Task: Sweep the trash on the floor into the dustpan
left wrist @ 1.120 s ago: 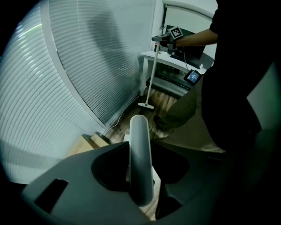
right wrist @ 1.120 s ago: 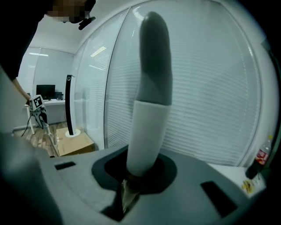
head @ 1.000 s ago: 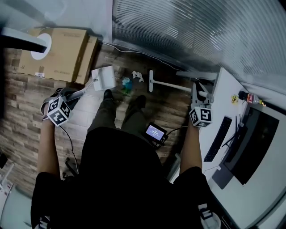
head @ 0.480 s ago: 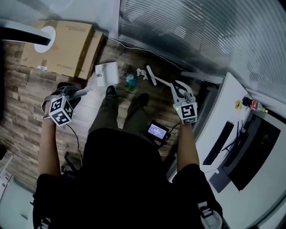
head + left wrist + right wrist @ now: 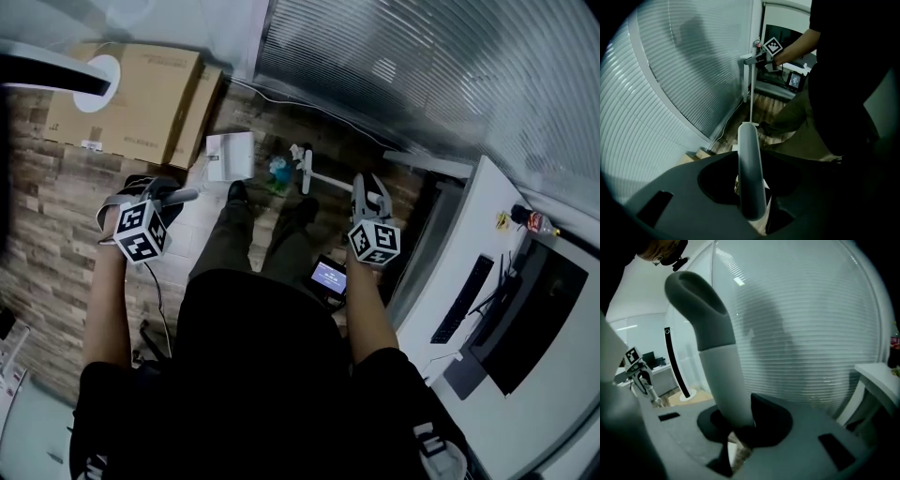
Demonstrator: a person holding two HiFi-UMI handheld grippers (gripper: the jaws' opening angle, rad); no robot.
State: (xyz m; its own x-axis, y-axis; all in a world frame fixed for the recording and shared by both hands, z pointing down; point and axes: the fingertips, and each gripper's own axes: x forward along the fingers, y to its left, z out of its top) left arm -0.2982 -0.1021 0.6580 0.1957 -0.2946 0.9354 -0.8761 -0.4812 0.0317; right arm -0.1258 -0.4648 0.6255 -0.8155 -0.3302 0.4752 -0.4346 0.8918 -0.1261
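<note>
My left gripper (image 5: 159, 195) is shut on the grey handle (image 5: 182, 197) of the white dustpan (image 5: 230, 155), which rests on the wood floor ahead of my left shoe. In the left gripper view that handle (image 5: 750, 173) fills the jaws. My right gripper (image 5: 367, 186) is shut on the broom's grey handle (image 5: 717, 366); its jaws have just been opening a little with the handle still between them. The broom's head (image 5: 303, 169) sits right of the trash: a blue-green scrap (image 5: 278, 172) and a white crumpled piece (image 5: 294, 151).
Flat cardboard boxes (image 5: 122, 94) lie at the back left. A blind-covered glass wall (image 5: 422, 75) runs along the back. A white desk (image 5: 441, 375) with a keyboard (image 5: 459, 295) and a monitor (image 5: 530, 309) stands at the right. My legs and shoes (image 5: 230, 194) are between the grippers.
My right gripper has swung left and down, away from the desk, bringing the broom head next to the trash. The left gripper and dustpan have hardly moved.
</note>
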